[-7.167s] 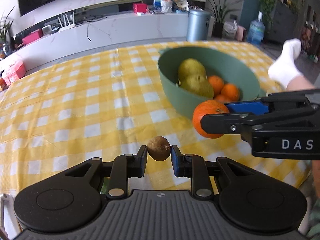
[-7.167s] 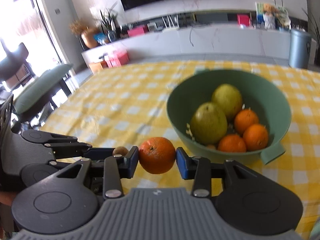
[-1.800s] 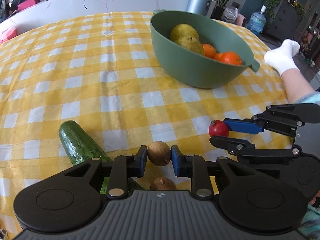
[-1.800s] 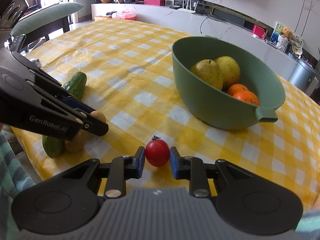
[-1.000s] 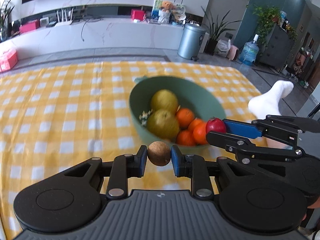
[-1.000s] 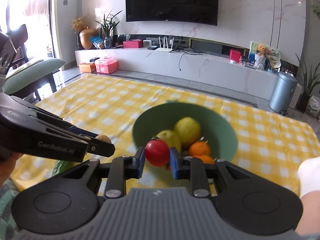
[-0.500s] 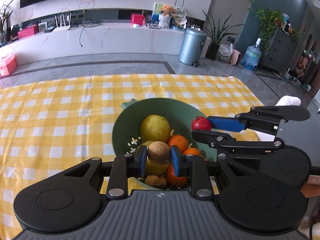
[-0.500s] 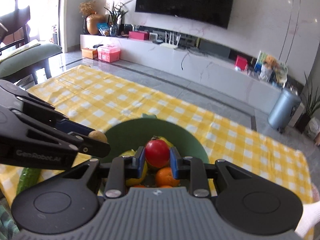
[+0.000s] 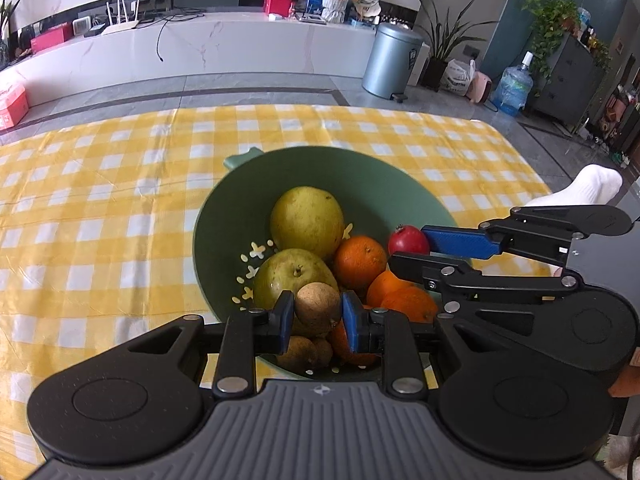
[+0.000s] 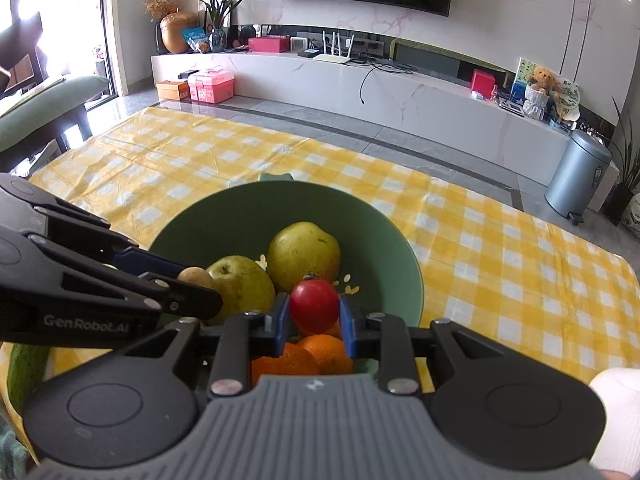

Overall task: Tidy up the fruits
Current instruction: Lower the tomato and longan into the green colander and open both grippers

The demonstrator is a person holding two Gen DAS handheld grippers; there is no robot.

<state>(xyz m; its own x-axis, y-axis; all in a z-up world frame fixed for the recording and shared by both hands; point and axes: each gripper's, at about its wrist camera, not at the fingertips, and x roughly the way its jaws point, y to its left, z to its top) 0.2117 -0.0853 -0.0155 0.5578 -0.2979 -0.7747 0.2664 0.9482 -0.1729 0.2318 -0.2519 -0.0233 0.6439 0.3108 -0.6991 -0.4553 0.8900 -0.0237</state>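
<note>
Both claws are gripping fruit above the green bowl (image 9: pixel 224 216). Low in the middle of the left wrist view, the left claw (image 9: pixel 317 314) is clamping a small brown round fruit (image 9: pixel 318 304) between its blue pads, and that fruit is hanging over the near part of the bowl. Two more small brown fruits (image 9: pixel 304 354) are lying at the bowl's bottom directly beneath it. At the right of the same view, the right claw (image 9: pixel 412 249) is pinching a red tomato (image 9: pixel 408 240) over the bowl's right side. In the right wrist view the tomato (image 10: pixel 314 304) is sitting at lower centre between the closed pads of the right claw (image 10: pixel 315 320), above the oranges (image 10: pixel 320 354). Two yellow-green pears (image 9: pixel 306 220) are resting in the bowl with oranges (image 9: pixel 360 256) touching them to the right. The bowl is standing on the desk, which is covered by a yellow and white checked cloth (image 9: pixel 100 200). At the lower left edge of the right wrist view a green cucumber (image 10: pixel 24 372) is lying on the cloth, outside the bowl. A white sock (image 9: pixel 592 188) is showing at the right edge of the left wrist view.
</note>
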